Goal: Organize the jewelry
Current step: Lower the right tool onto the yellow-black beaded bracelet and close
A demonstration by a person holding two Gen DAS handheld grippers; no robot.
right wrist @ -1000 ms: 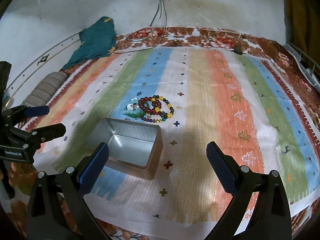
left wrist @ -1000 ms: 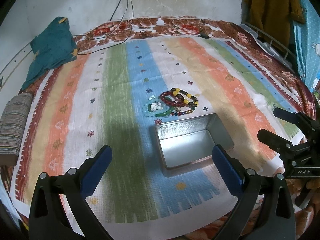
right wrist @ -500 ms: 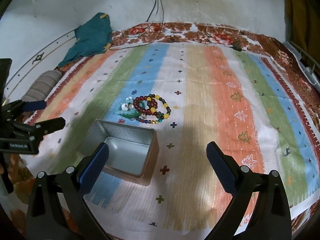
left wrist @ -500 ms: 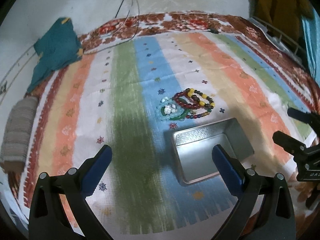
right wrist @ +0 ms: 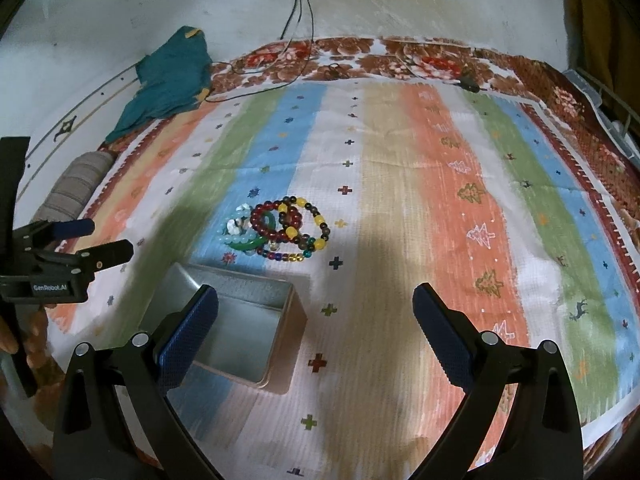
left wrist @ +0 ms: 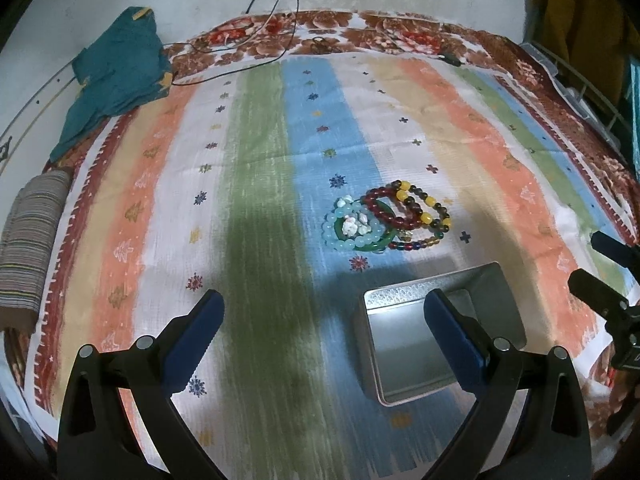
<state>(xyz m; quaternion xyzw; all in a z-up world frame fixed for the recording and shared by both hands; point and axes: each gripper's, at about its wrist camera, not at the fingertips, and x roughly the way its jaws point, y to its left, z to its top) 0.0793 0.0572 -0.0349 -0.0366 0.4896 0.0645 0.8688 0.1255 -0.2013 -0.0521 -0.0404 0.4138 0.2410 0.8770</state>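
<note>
A: Where are the beads against the claws?

B: The bracelets (left wrist: 386,220) lie in one heap on the striped cloth (left wrist: 256,168), ahead of both claws and touching neither. From the left claw (left wrist: 324,324) the heap sits ahead and a little to the right of the gap between its fingers. From the right claw (right wrist: 314,312) the same heap (right wrist: 280,228) lies ahead and slightly left.

A: Are the claws holding anything?

B: No. Both stand wide open with nothing between the blue pads (right wrist: 188,334). The left claw also shows at the left edge of the right view, and the right claw at the right edge of the left view; both hang above the cloth.

A: What is in the heap?

B: A pale blue strand, a green bangle, a dark red strand, one of yellow and dark beads, and a thin strand of mixed glass beads, all overlapping.

A: And the tin?

B: The tin (left wrist: 440,340) stands open on the cloth, just nearer the claws than the heap, with a small gap between them. The left claw's right finger crosses in front of it. In the right view the tin (right wrist: 244,328) sits behind the left finger. What shows of its bare metal floor holds nothing.
</note>
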